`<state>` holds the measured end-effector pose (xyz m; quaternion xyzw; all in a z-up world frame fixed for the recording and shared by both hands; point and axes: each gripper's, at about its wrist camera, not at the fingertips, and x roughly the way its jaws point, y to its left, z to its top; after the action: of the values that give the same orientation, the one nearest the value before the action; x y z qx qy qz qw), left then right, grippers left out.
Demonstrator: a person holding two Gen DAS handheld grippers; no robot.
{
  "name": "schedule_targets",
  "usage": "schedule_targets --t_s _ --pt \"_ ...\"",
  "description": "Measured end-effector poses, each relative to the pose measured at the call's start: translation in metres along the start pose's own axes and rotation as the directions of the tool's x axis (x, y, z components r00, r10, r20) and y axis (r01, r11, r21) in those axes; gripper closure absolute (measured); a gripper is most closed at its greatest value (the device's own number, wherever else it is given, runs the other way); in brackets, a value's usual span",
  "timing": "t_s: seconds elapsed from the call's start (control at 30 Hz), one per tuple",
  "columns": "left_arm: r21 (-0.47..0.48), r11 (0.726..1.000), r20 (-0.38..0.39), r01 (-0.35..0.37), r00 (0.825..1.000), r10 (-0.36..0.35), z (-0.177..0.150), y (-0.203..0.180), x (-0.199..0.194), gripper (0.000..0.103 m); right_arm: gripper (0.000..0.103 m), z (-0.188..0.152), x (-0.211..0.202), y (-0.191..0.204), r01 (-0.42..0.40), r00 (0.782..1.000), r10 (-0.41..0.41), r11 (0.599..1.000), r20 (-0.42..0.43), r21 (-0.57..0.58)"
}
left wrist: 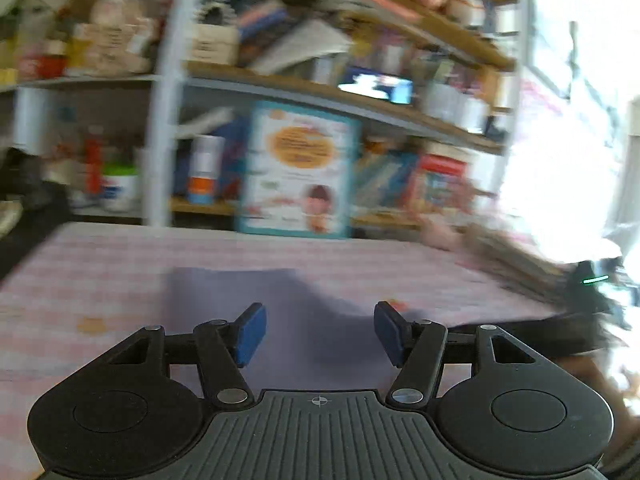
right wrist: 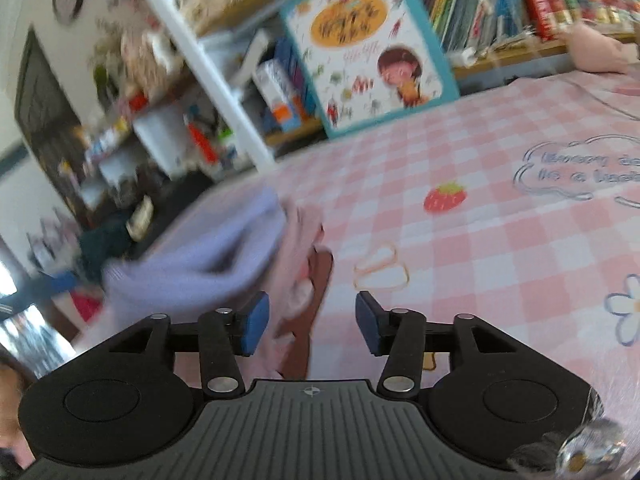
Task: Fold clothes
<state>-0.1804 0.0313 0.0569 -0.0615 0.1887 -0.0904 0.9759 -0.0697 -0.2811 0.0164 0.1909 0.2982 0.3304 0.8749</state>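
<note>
A lilac garment (left wrist: pixel 288 312) lies flat on the pink checked cloth, blurred, just ahead of my left gripper (left wrist: pixel 320 330). The left jaws stand apart over it with nothing pinched between the blue pads (left wrist: pixel 250 334). In the right wrist view the same lilac garment (right wrist: pixel 208 256) lies bunched at the left, on a pink piece with brown trim (right wrist: pixel 304 276). My right gripper (right wrist: pixel 310 322) hangs above that pink piece's edge, jaws apart, and its pads (right wrist: pixel 254 326) press on nothing.
The pink checked tablecloth (right wrist: pixel 500 216) carries printed strawberry, flower and text motifs. Behind the table stand cluttered shelves (left wrist: pixel 320 92) with books and a large picture book (right wrist: pixel 368 40). A dark strap and another device (left wrist: pixel 588 284) lie at the right. A bright window glares at the right.
</note>
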Motion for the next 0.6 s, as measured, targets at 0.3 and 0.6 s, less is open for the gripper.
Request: schedule_targets --t_s 0.3,0.6 --pt "0.105 0.992 -0.098 -0.066 0.992 0.077 -0.038 -0.001 0.029 0.045 0.045 0.019 0.0 0.069 -0.157 0.987 0.161 0.977 0.012 -0.147" --pt "0.087 0.995 -0.092 -0.038 0.995 0.046 -0.039 0.003 0.027 0.044 0.088 -0.003 0.054 0.079 -0.125 0.983 0.101 0.98 -0.152 -0.155"
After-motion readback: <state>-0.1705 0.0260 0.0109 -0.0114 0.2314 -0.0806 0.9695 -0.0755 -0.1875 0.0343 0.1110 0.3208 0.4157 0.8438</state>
